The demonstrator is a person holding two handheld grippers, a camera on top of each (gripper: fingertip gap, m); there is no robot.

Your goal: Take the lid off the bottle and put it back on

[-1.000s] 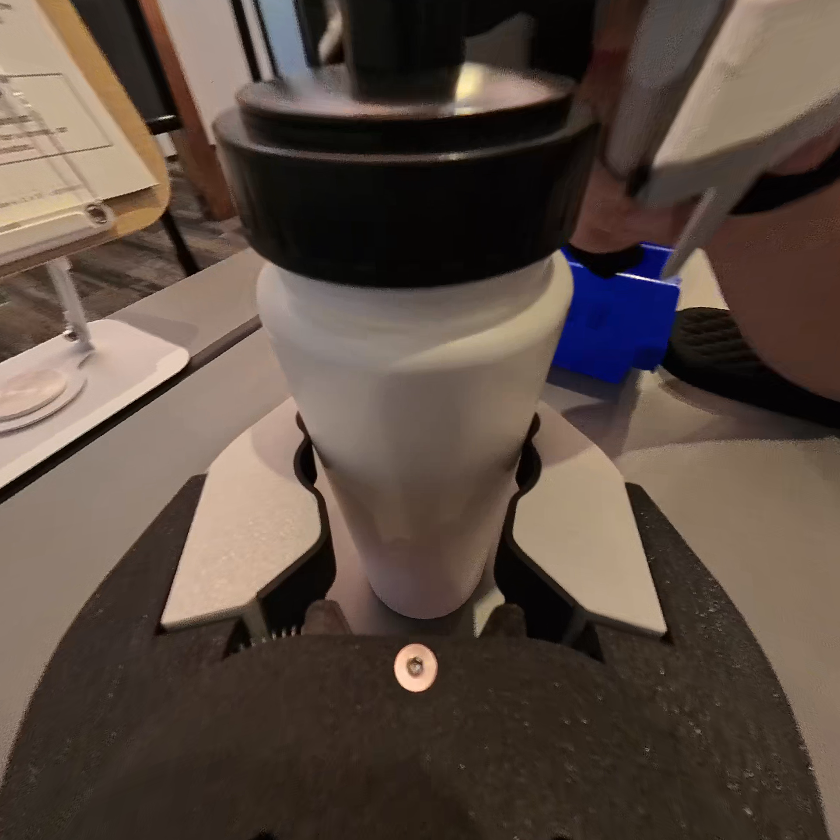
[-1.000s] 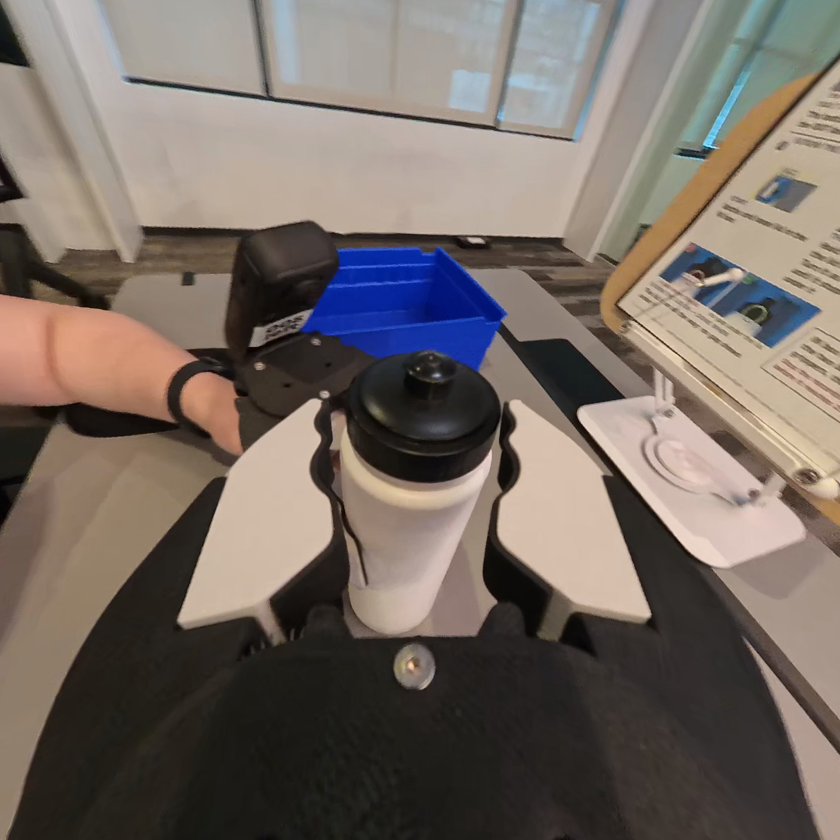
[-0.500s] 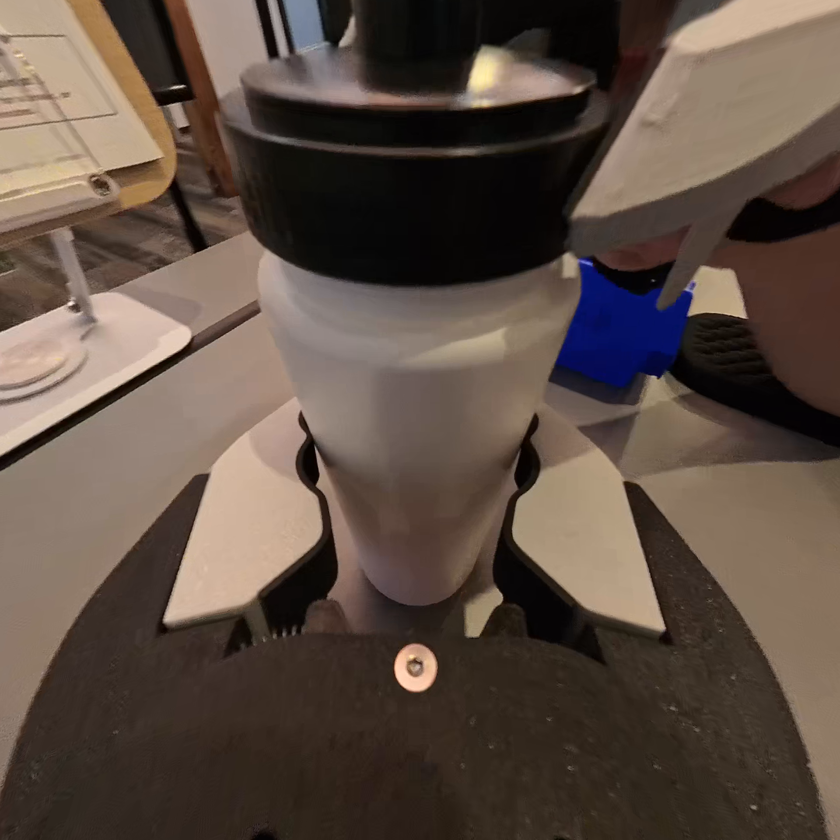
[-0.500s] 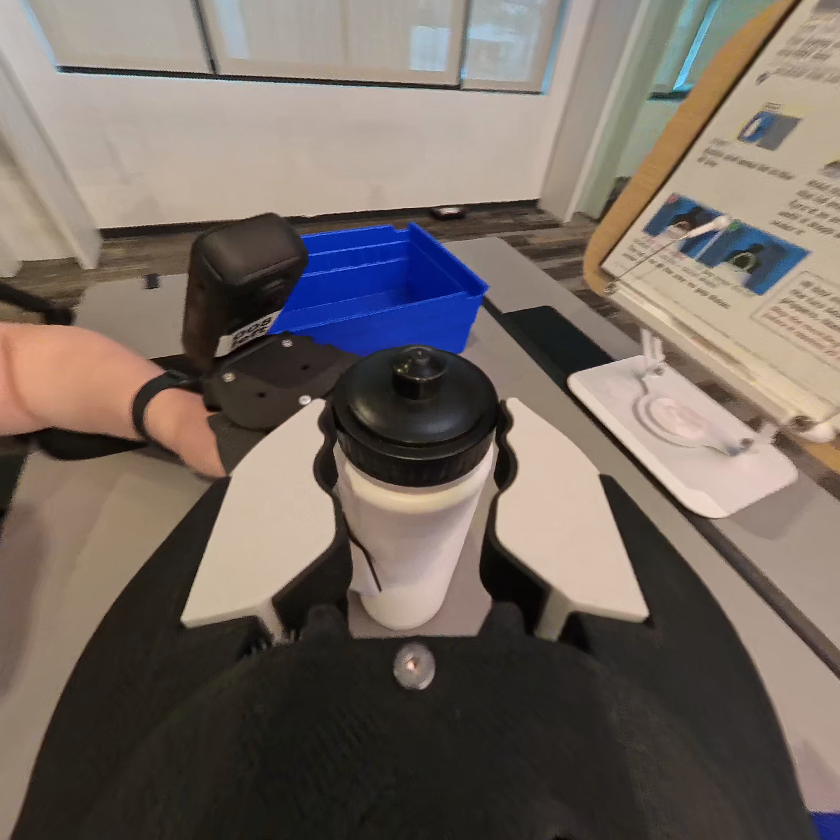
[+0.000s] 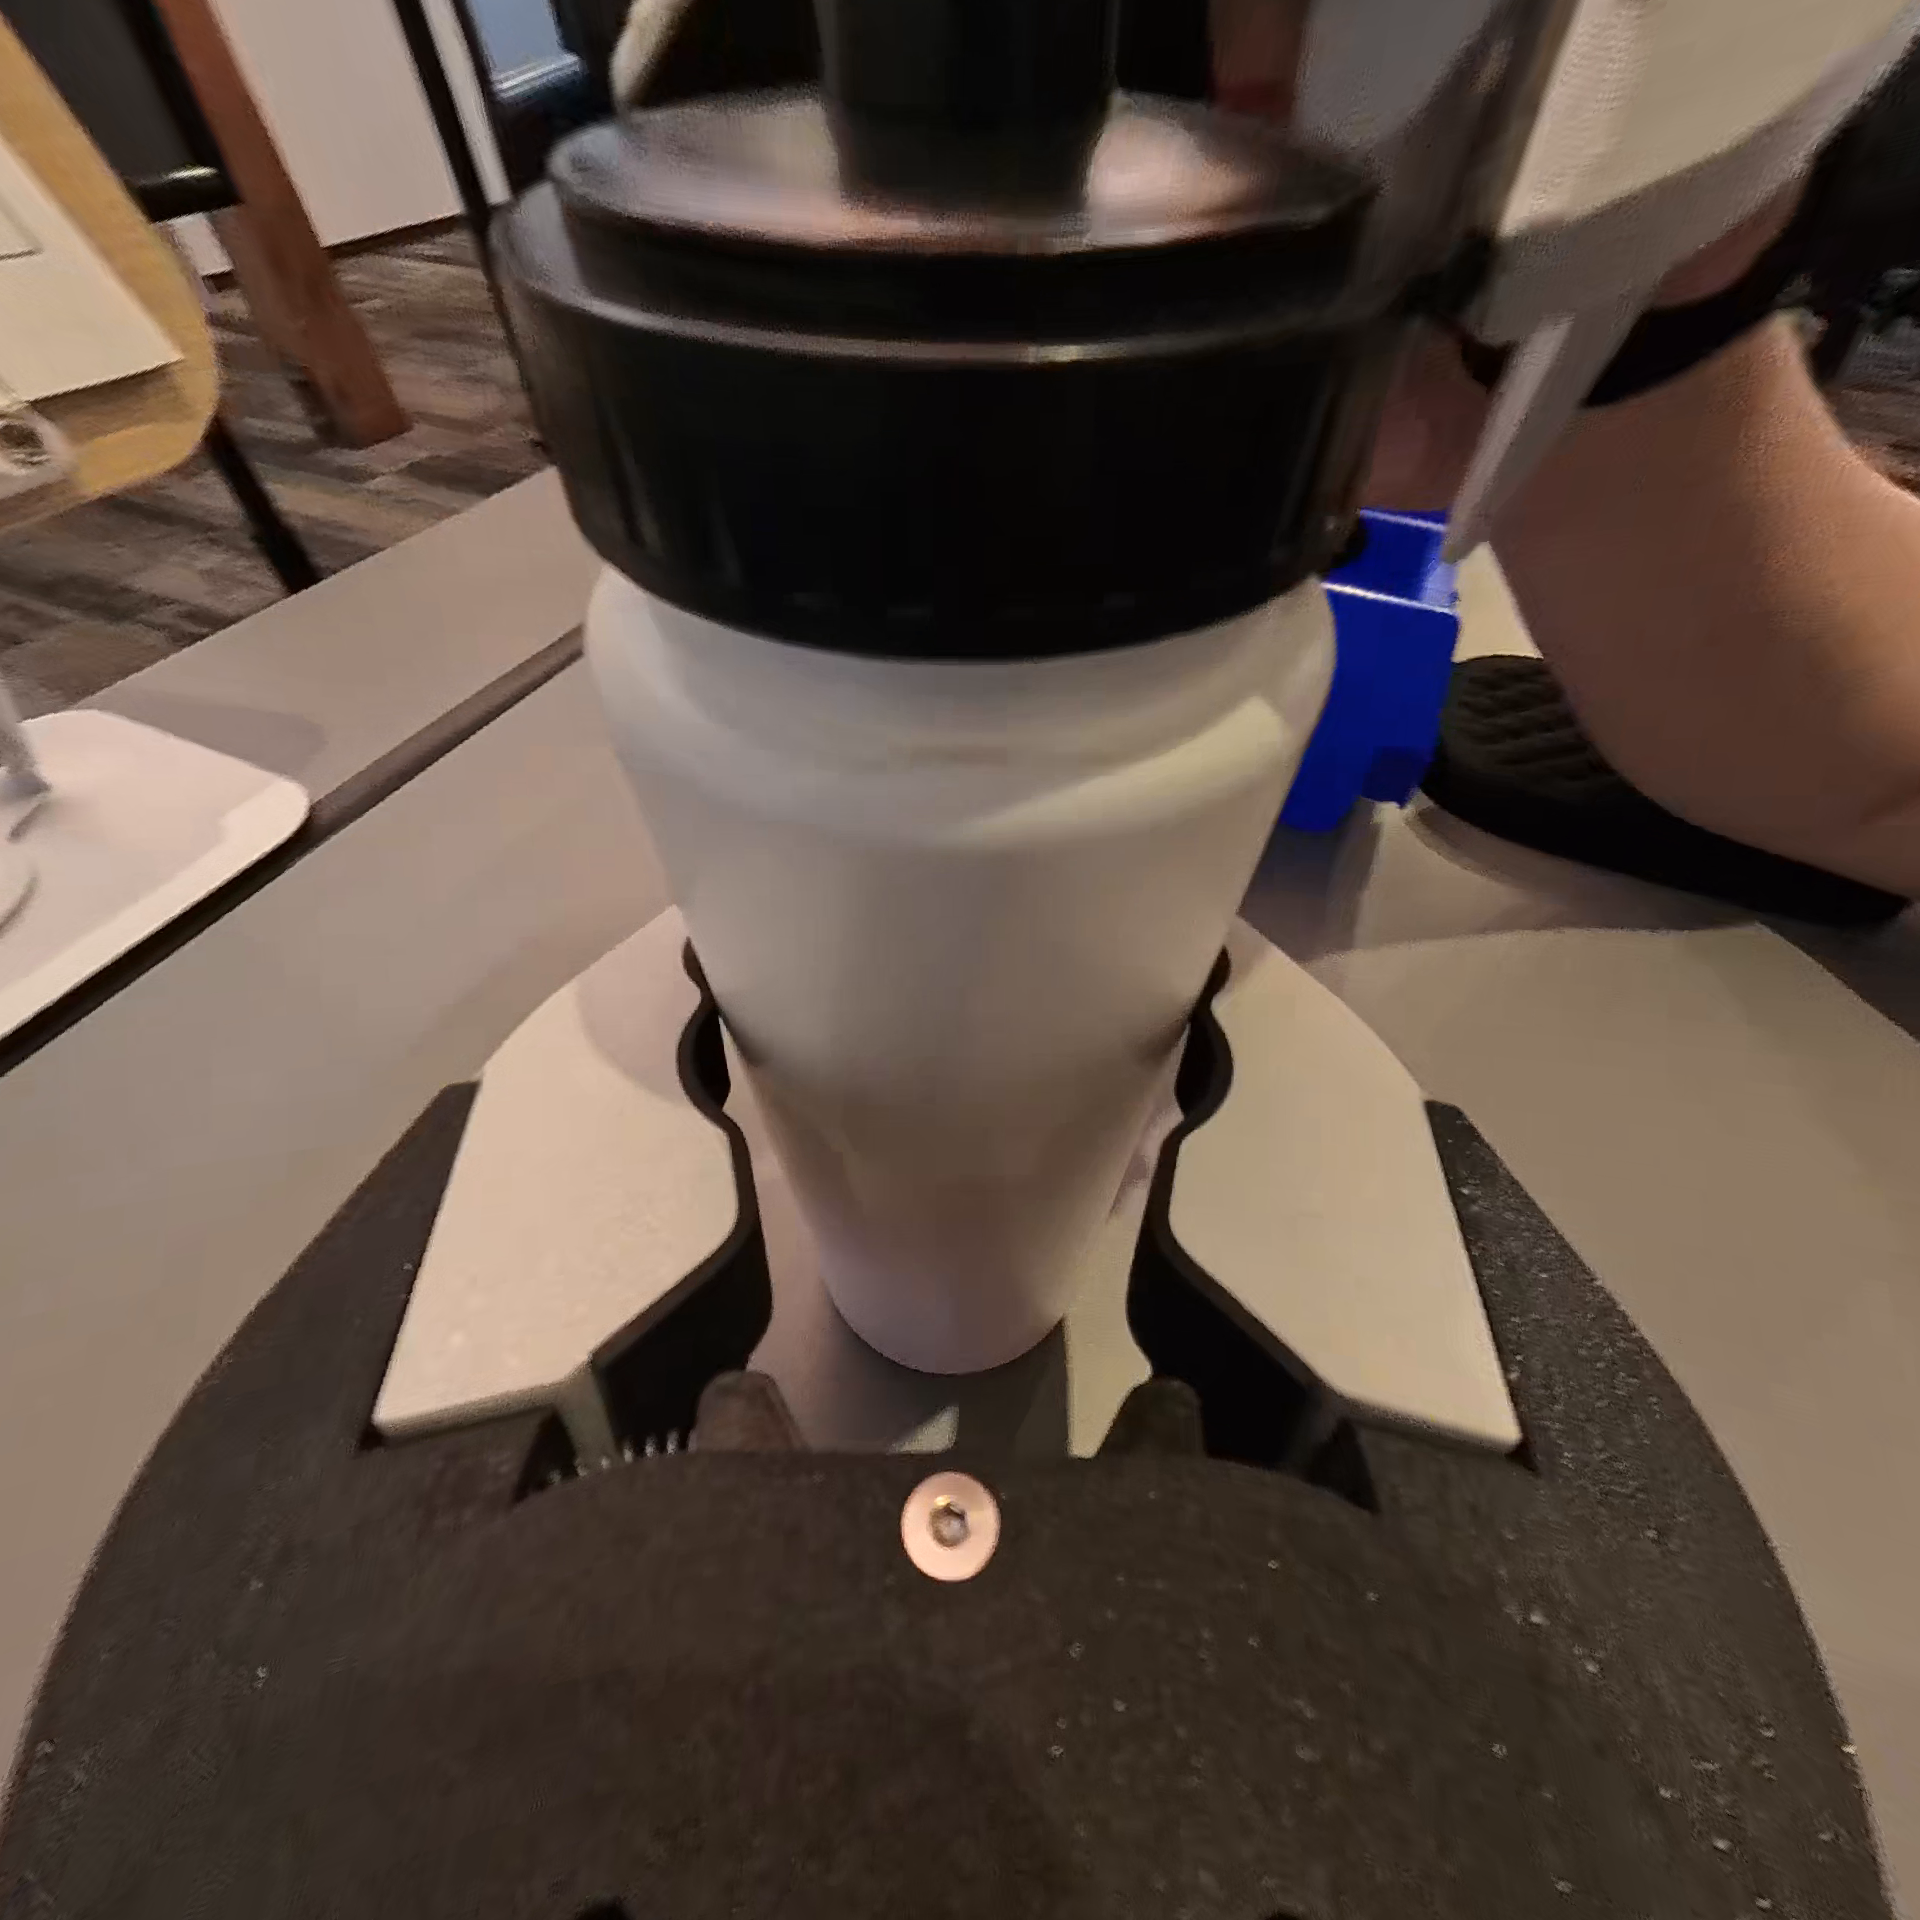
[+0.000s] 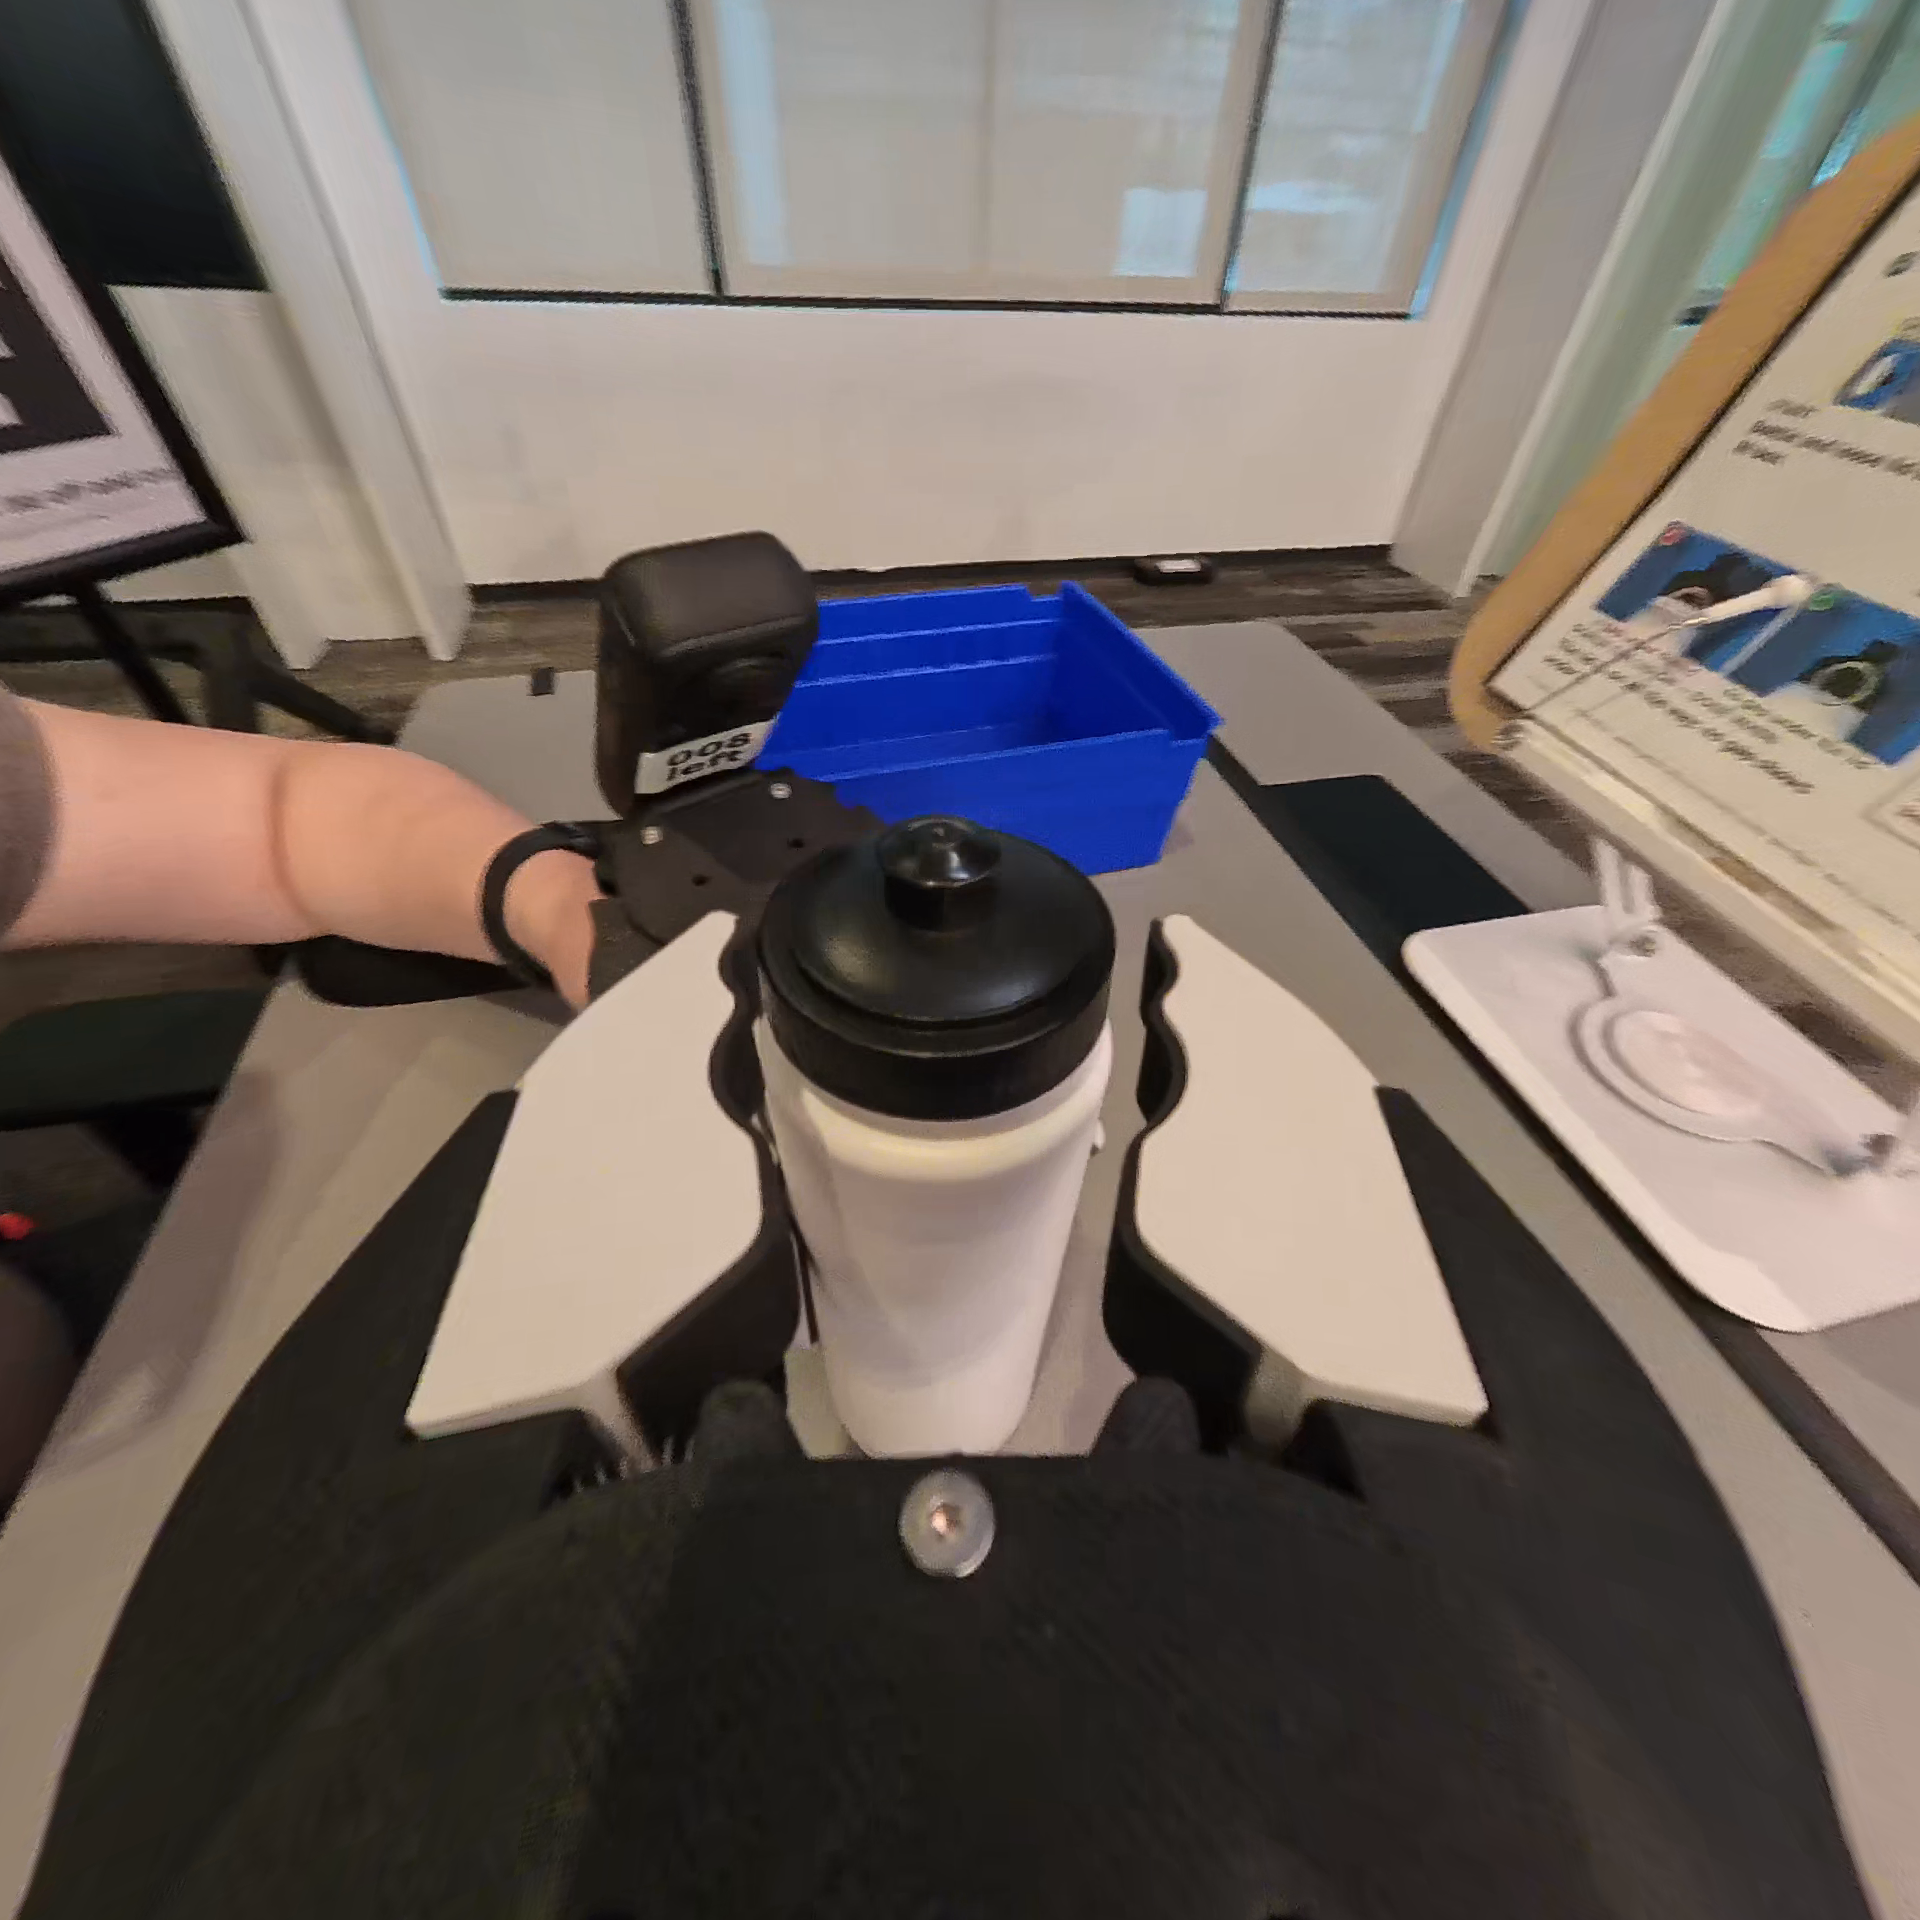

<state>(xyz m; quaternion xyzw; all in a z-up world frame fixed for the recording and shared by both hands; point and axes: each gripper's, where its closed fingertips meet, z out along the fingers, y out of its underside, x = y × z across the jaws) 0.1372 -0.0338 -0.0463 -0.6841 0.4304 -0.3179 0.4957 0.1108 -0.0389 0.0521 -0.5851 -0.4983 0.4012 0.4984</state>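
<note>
A white bottle (image 6: 935, 1236) stands upright on a grey table (image 6: 343, 1081), its black lid (image 6: 935, 987) screwed on. The left gripper (image 5: 951, 1049) pinches the bottle's lower body, while the right gripper (image 6: 940, 1039) sits spread around the lid without clearly touching it. A blue bin (image 6: 997, 717) sits behind.

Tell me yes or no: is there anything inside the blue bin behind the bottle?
No. In the right wrist view the blue bin shows only its bare stepped floor behind the bottle.
</note>
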